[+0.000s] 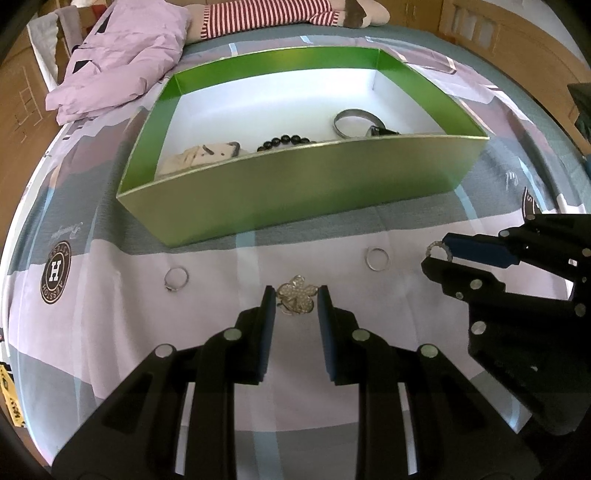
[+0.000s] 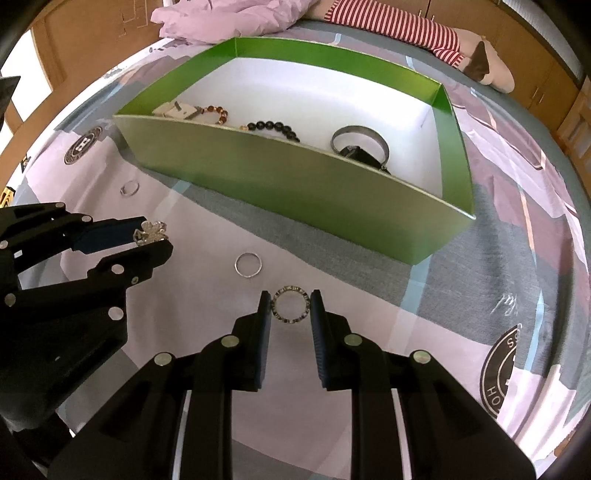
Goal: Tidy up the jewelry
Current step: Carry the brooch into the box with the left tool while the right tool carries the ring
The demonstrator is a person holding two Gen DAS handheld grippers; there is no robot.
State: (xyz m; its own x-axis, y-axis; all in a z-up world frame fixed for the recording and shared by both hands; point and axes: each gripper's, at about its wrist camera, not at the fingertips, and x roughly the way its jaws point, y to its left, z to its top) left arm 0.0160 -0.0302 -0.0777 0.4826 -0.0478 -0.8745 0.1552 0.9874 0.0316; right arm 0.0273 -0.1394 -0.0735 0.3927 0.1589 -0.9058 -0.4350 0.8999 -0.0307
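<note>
My left gripper [image 1: 296, 297] pinches the flower brooch [image 1: 296, 300] by its petal edges; my right gripper [image 2: 290, 304] pinches the studded ring [image 2: 290, 305] across its rim. Both seem light, stiff, slippery; the green box [image 1: 295, 184] waits just beyond.

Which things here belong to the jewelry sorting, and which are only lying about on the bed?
Belong to the job:
flower brooch, between left tongs
studded ring, between right tongs
plain ring
stone ring
green box

Lying about:
lilac jacket
striped doll
</note>
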